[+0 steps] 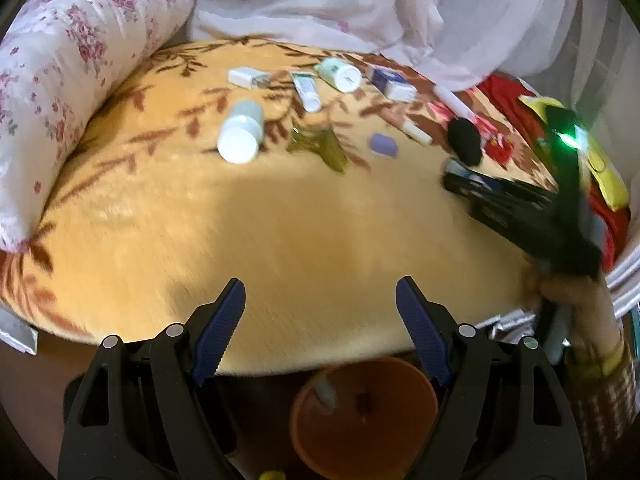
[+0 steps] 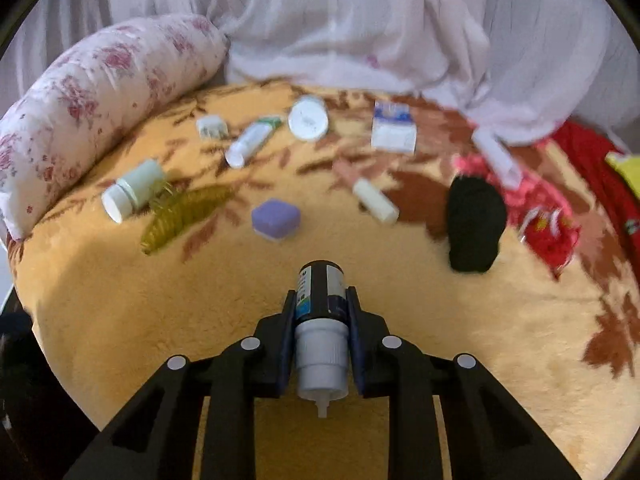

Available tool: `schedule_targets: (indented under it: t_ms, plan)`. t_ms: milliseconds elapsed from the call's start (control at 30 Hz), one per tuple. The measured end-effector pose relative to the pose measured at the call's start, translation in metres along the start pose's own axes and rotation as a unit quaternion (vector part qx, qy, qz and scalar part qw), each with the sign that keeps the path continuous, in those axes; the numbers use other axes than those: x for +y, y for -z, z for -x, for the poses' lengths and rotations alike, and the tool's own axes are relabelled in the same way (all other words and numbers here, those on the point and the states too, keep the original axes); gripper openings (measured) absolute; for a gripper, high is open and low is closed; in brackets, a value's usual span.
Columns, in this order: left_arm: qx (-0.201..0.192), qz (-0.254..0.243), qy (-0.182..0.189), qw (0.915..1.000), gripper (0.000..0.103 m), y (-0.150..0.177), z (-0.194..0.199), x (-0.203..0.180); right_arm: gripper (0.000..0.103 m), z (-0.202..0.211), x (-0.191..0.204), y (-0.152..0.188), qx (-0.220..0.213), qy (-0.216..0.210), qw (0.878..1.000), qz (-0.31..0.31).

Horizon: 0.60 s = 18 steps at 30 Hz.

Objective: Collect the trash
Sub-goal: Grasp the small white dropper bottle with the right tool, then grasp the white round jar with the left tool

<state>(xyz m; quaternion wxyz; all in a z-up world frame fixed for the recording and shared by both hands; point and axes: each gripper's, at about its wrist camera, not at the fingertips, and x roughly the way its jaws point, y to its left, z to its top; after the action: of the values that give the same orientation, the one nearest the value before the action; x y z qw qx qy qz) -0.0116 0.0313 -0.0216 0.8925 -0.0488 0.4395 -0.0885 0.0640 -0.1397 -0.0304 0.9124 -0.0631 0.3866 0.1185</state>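
Right tool: I'm clenching it on the dark-labelled white-capped spray bottle, for carrying to the bin.
Left tool: I'm holding it released and empty above the orange plastic bin.

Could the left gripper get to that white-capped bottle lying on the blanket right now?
Probably yes: the left gripper is open and empty, and only bare blanket lies between it and the white-capped bottle.

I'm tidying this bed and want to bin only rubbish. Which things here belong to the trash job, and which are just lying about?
Job:
- spray bottle in the right gripper
- orange bin
- white bottle
- tube

Lying about:
- floral bolster
- black sock
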Motion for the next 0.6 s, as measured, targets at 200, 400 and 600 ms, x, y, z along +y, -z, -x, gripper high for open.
schedule_targets:
  t_ms: [200,400,600]
  plan:
    - [-0.019,0.013,-0.029,0.9993,0.076,-0.035,-0.016,0.023,0.023,0.032,0.007,0.004,-0.035,-0.019,0.999,0.003]
    - [-0.032,0.016,-0.085,0.9957,0.076,-0.073,-0.039,0.045,0.023,0.049,0.006,0.010,-0.045,-0.026,0.999,-0.003]
    - [-0.019,0.001,-0.110,0.9937,0.076,-0.096,-0.073,0.052,0.023,0.051,-0.001,0.014,-0.044,-0.028,0.999,-0.011]
